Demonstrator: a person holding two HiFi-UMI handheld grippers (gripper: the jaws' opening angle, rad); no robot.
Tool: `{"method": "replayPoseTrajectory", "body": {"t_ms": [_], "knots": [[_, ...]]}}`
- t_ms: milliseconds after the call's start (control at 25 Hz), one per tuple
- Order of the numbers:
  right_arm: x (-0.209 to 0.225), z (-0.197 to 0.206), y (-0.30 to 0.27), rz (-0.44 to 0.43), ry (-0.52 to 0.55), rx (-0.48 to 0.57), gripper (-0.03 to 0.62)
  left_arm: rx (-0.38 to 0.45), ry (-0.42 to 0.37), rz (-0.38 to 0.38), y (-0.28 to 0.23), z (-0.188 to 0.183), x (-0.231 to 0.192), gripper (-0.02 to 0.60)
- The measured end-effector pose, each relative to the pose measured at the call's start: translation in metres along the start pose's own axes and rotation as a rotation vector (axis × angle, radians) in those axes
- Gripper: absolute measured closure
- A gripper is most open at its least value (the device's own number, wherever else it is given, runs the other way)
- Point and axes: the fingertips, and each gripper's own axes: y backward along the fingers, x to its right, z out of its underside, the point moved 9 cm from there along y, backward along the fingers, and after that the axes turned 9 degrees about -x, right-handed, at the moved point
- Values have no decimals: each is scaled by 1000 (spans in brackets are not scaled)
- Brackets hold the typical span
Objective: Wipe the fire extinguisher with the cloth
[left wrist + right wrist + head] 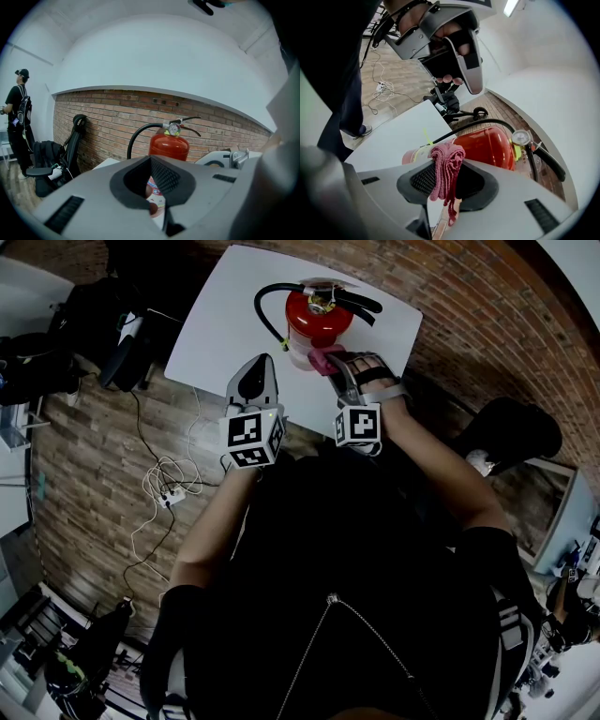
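A red fire extinguisher [317,320] with a black hose and a pressure gauge stands upright on the white table [225,320]. My right gripper [331,363] is shut on a pink cloth [323,359], which it holds against the near side of the cylinder. In the right gripper view the cloth [446,168] hangs folded between the jaws, just in front of the red body [487,145]. My left gripper [263,362] hovers over the table's near edge, left of the extinguisher, shut with nothing in it. In its own view the extinguisher [168,145] rises close ahead.
A brick wall [117,117] runs behind the table. White cables and a power strip [169,493] lie on the wooden floor at the left. A black chair with bags [65,154] stands left of the table, and a person [16,117] stands farther off.
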Motion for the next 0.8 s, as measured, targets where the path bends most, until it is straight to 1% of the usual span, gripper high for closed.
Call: {"method": "replayPoseTrajectory", "body": {"t_ms": [280,800], "knots": [[21,-4,19,43,-29,-10,470,3,-1,16,2,1,1,574],[52,-13,49,137,-48,-41,468,4,-2,66,0,2,0,574]]}}
